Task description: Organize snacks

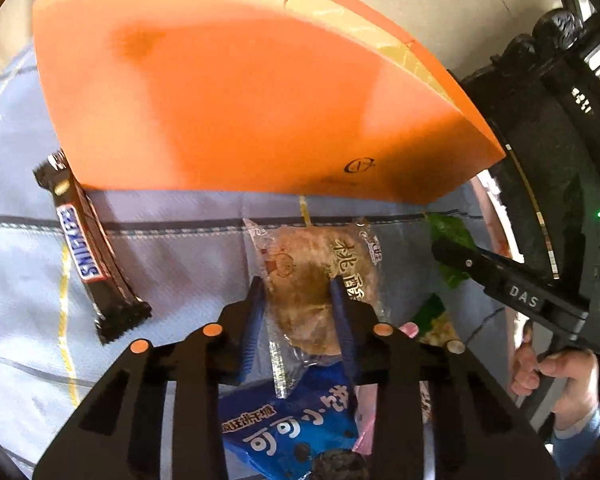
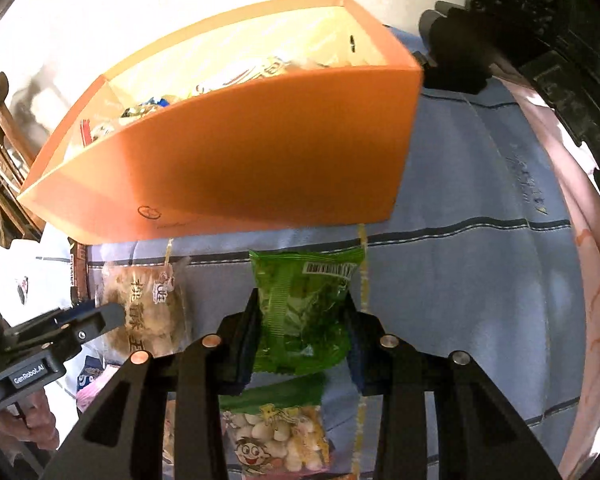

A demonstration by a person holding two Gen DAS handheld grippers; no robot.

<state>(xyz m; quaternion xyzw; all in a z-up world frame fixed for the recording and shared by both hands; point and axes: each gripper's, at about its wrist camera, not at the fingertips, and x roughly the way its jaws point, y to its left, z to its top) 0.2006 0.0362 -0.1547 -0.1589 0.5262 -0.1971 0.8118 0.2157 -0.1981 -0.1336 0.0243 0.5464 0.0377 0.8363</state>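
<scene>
Over at the far left of the blue-grey cloth on the desk (image 1: pixel 172 248), a Snickers bar (image 1: pixel 88 256) lies loose beside the orange box (image 1: pixel 236 112), well left of either claw. Next along, the left claw (image 1: pixel 298 292) has its blue fingers on either side of a clear-wrapped walnut cookie packet (image 1: pixel 312 276); the left pad sits at the wrapper's edge and the right pad presses on the cookie itself, so it looks clamped on the packet. Beneath it, nearer the viewer, a blue cocoa biscuit packet (image 1: pixel 296 428) lies partly under the claw's body.

To the right, the right claw (image 2: pixel 302 316) is closed on a green snack packet (image 2: pixel 304 308), both pads squeezing its sides so that the film bulges between them. A second packet with a cartoon face and pale round pieces (image 2: pixel 276 436) lies just nearer, untouched. A hand (image 1: pixel 556 380) grips the right tool's handle.

Both packets rest just in front of the near wall of the orange box, which already holds several snacks. I judge this the pick-up step for two items at once, with the grasp made and the lift not yet begun. The next move calls for raising each packet clear over the box's near wall, which stands tall, then letting go inside; the crinkly film could slip, the cookie more so given its off-centre hold
</scene>
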